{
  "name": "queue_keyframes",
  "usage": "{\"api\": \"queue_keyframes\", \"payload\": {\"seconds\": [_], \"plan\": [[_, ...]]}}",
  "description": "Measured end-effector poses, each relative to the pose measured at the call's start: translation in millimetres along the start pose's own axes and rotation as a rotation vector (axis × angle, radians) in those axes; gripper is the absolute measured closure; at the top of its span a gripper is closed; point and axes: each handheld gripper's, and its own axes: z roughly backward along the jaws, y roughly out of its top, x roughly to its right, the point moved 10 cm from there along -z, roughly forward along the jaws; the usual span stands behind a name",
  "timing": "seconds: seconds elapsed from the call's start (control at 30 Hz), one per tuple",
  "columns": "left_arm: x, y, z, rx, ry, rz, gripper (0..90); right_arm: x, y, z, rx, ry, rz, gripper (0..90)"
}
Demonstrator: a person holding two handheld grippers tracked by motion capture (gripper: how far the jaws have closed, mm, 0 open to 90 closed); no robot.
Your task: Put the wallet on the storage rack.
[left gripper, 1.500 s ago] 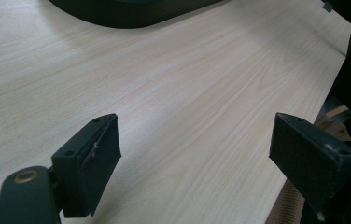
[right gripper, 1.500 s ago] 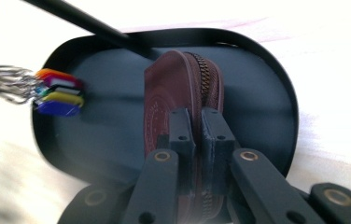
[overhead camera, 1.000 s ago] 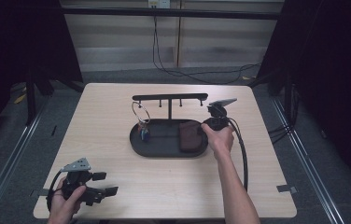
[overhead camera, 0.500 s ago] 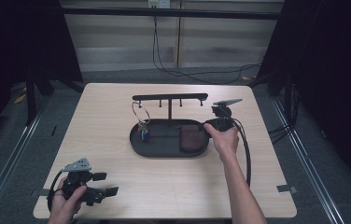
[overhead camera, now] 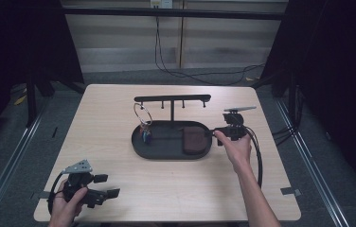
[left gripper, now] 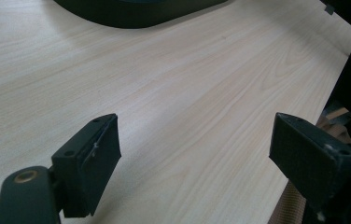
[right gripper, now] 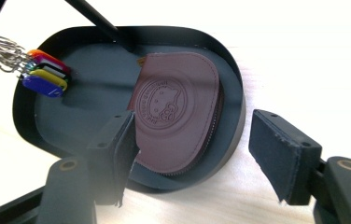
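A black oval tray (overhead camera: 166,156) with a T-shaped hanger bar (overhead camera: 172,99) stands mid-table. A brown leather pouch (overhead camera: 194,141) lies flat in its right end; up close, the pouch (right gripper: 178,112) bears an embossed round emblem. A key ring with coloured tags (overhead camera: 145,133) hangs from the bar's left peg into the tray. My right gripper (overhead camera: 216,133) is at the tray's right rim (right gripper: 236,121), open. Its jaws have just been opening, and the pouch's near edge shows between them, unpressed. My left gripper (overhead camera: 107,185) rests open near the table's front left corner, over bare wood (left gripper: 194,135).
The wooden table (overhead camera: 119,109) ends close behind the left gripper. A cable (overhead camera: 260,161) trails from the right gripper along the forearm. Dark frame rails and floor cables surround the table.
The right gripper has let go of the pouch, spread its jaws and drawn back to the right, off the tray. The pouch stays in the tray. The left hand has kept still.
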Motion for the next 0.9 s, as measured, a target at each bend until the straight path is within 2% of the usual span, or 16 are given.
{"api": "queue_keyframes", "payload": {"seconds": [0.23, 0.37, 0.57, 0.8, 0.9], "plan": [[-3.0, 0.8, 1.6, 0.011, 0.012, 0.015, 16.2, -1.2, -10.6, 10.9, 0.036, 0.015, 0.023, 31.1], [-3.1, 0.7, 1.6, 0.012, 0.013, 0.015, 16.3, -2.4, -19.1, 15.0, 0.053, 0.023, 0.053, 29.4], [-3.7, 0.4, 2.0, 0.013, 0.017, 0.02, 16.3, -1.2, -35.1, 21.3, 0.067, 0.039, 0.058, 28.4], [-4.3, 0.3, 0.8, 0.009, 0.02, 0.022, 16.3, 2.2, -61.3, 36.9, 0.066, 0.011, 0.109, 28.3], [-4.0, 1.1, 0.8, 0.017, 0.021, 0.029, 16.3, 4.5, -71.9, 46.7, 0.088, 0.006, 0.118, 28.3]]}}
